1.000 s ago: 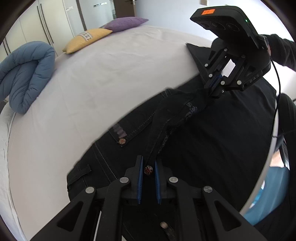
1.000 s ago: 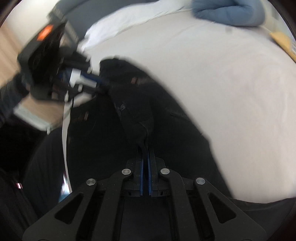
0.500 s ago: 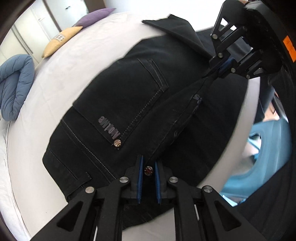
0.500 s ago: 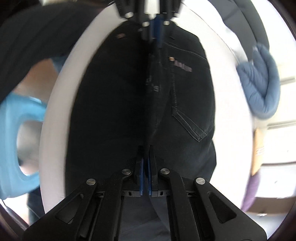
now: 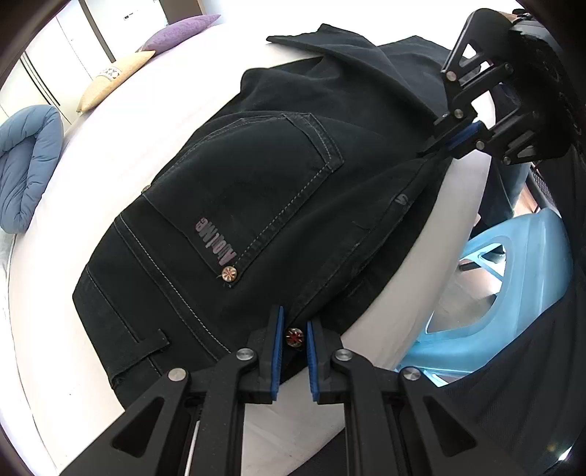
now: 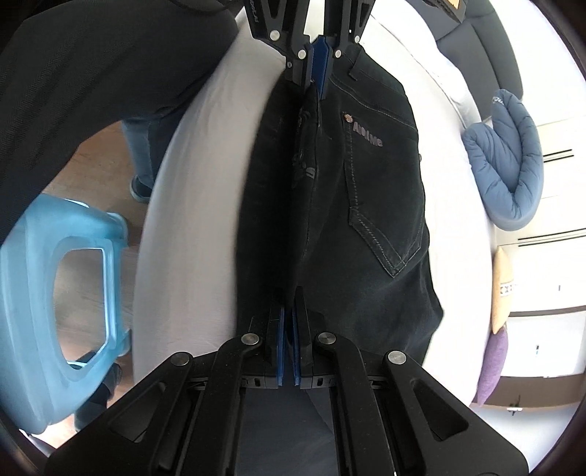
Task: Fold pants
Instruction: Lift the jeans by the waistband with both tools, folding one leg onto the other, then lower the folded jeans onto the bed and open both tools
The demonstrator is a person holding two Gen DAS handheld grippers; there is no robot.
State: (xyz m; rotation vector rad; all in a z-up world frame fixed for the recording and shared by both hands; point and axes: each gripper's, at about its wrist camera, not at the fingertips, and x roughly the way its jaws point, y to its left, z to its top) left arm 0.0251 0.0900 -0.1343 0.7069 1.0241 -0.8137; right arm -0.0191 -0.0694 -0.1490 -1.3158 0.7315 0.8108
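Black jeans (image 5: 278, 205) lie on the white bed (image 5: 110, 121), folded lengthwise, back pocket with a logo facing up. My left gripper (image 5: 294, 324) is shut on the waistband by its metal button at the bed's near edge. My right gripper (image 6: 289, 298) is shut on the pants' folded edge further along; it also shows in the left wrist view (image 5: 436, 146) at the upper right. The pants (image 6: 366, 190) are stretched taut between the two grippers. The left gripper shows in the right wrist view (image 6: 318, 84) at the top.
A blue rolled duvet (image 5: 25, 161) lies at the far left of the bed. A yellow pillow (image 5: 113, 78) and a purple pillow (image 5: 179, 34) lie at the far end. A light blue plastic stool (image 5: 512, 293) stands on the floor beside the bed edge.
Both grippers carried the held edge over toward the near bed edge. The pants went from half open to folded lengthwise, back pocket up, and now lie flatter.
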